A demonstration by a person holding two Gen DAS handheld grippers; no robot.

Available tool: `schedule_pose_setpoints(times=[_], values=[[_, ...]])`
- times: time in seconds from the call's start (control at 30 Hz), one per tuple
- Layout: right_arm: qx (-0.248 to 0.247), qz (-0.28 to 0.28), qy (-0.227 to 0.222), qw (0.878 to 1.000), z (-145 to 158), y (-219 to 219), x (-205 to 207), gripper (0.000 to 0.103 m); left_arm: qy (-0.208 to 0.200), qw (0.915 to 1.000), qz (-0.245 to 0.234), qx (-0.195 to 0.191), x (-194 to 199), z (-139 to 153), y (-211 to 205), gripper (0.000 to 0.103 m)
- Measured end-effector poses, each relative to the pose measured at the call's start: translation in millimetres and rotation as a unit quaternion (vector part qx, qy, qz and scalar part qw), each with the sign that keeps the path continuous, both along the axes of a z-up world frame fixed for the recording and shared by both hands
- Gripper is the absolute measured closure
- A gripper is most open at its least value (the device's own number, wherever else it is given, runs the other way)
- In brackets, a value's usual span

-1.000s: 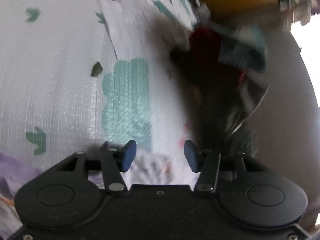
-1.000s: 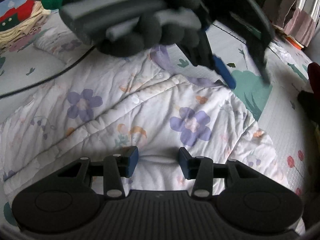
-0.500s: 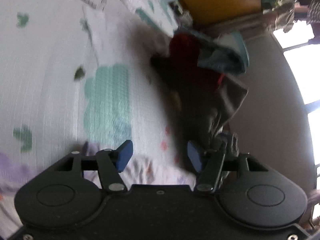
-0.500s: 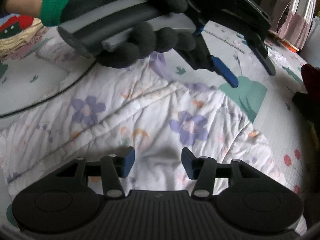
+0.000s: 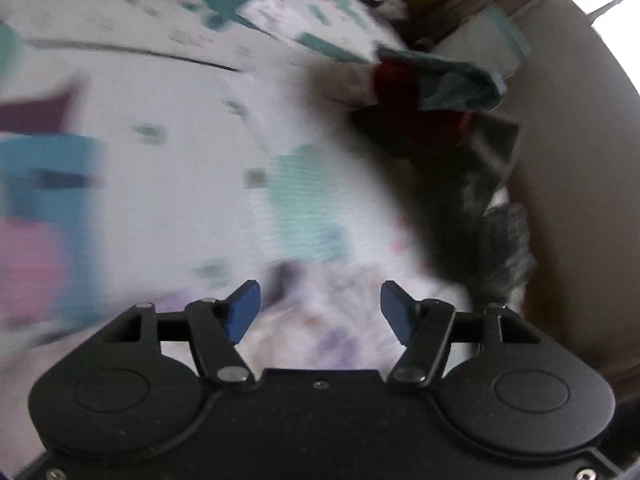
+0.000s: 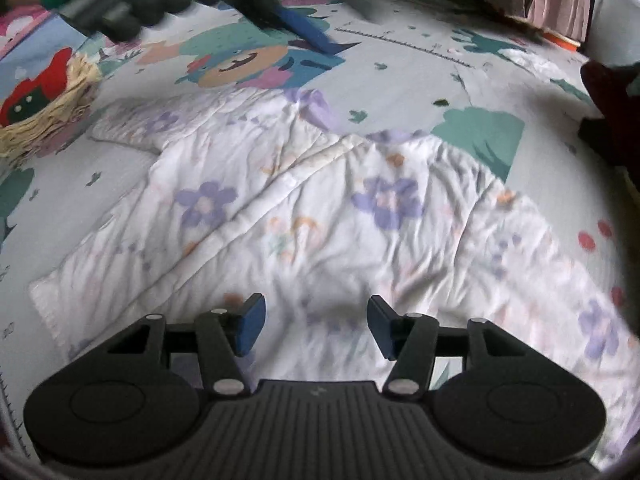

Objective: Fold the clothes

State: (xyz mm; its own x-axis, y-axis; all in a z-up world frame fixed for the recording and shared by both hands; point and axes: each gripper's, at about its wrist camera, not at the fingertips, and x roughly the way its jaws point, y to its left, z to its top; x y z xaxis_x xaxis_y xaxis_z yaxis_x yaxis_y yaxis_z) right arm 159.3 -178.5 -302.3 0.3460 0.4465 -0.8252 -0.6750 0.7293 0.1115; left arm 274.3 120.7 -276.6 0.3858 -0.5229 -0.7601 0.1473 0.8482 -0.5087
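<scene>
A white garment with purple flowers [image 6: 320, 208] lies spread flat on a patterned play mat [image 6: 400, 68], sleeves out to both sides. My right gripper [image 6: 316, 324] is open and empty just above its lower middle. My left gripper [image 5: 320, 312] is open and empty; its view is blurred, with an edge of the floral garment [image 5: 340, 320] under the fingertips. In the right wrist view the left gripper [image 6: 304, 32] shows blurred at the top, held by a black-gloved hand, above the mat beyond the garment.
A dark pile of clothes, red, teal and black [image 5: 440, 128], lies at the mat's right edge by a pale wall; it also shows in the right wrist view [image 6: 612, 112]. A straw basket [image 6: 44, 120] sits at the left.
The left gripper has lifted up and away from the garment toward the far side of the mat. The right gripper has pulled back, so the whole garment now shows.
</scene>
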Motion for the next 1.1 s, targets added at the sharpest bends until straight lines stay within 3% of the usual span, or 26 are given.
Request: schedule_pose_setpoints(times=[0.07, 0.13, 0.23, 0.3, 0.43, 0.67, 0.77, 0.83, 0.9, 0.97, 1.07, 1.1], values=[[0.000, 0.011, -0.001, 1.000, 2, -1, -8, 0.046, -0.007, 0.9981, 0.016, 0.059, -25, 12, 26, 0.036], [-0.007, 0.031, -0.012, 0.999, 3, 5, -17, 0.047, -0.019, 0.9959, 0.028, 0.084, -51, 14, 46, 0.037], [-0.021, 0.069, -0.031, 0.997, 2, 18, -32, 0.047, -0.035, 0.9932, 0.001, 0.111, -98, 5, 57, 0.038], [-0.031, 0.095, -0.039, 0.994, -1, 26, -43, 0.047, -0.034, 0.9923, -0.024, 0.117, -122, -8, 44, 0.040], [-0.055, 0.151, -0.048, 0.986, -7, 43, -67, 0.048, -0.078, 0.9834, -0.090, 0.137, -131, -28, -2, 0.059], [-0.052, 0.181, -0.084, 0.979, 2, 75, -71, 0.048, -0.136, 0.9876, -0.039, 0.068, -45, -53, -22, 0.059], [-0.055, 0.210, -0.070, 0.974, -5, 94, -73, 0.048, -0.078, 0.9955, 0.033, 0.043, -12, -85, -10, 0.062], [-0.063, 0.226, -0.067, 0.970, -10, 102, -75, 0.045, -0.055, 0.9945, 0.088, -0.015, -7, -92, 2, 0.060], [-0.067, 0.233, -0.069, 0.968, -11, 106, -76, 0.045, -0.027, 0.9916, 0.107, -0.066, -2, -91, 12, 0.056], [-0.066, 0.231, -0.063, 0.969, -10, 107, -75, 0.045, -0.025, 0.9856, 0.136, -0.097, 1, -88, 24, 0.056], [-0.069, 0.233, -0.068, 0.968, -10, 108, -78, 0.044, -0.009, 0.9819, 0.146, -0.120, 7, -93, 24, 0.049], [-0.071, 0.232, -0.069, 0.968, -10, 108, -78, 0.044, -0.009, 0.9842, 0.139, -0.109, 9, -93, 21, 0.049]])
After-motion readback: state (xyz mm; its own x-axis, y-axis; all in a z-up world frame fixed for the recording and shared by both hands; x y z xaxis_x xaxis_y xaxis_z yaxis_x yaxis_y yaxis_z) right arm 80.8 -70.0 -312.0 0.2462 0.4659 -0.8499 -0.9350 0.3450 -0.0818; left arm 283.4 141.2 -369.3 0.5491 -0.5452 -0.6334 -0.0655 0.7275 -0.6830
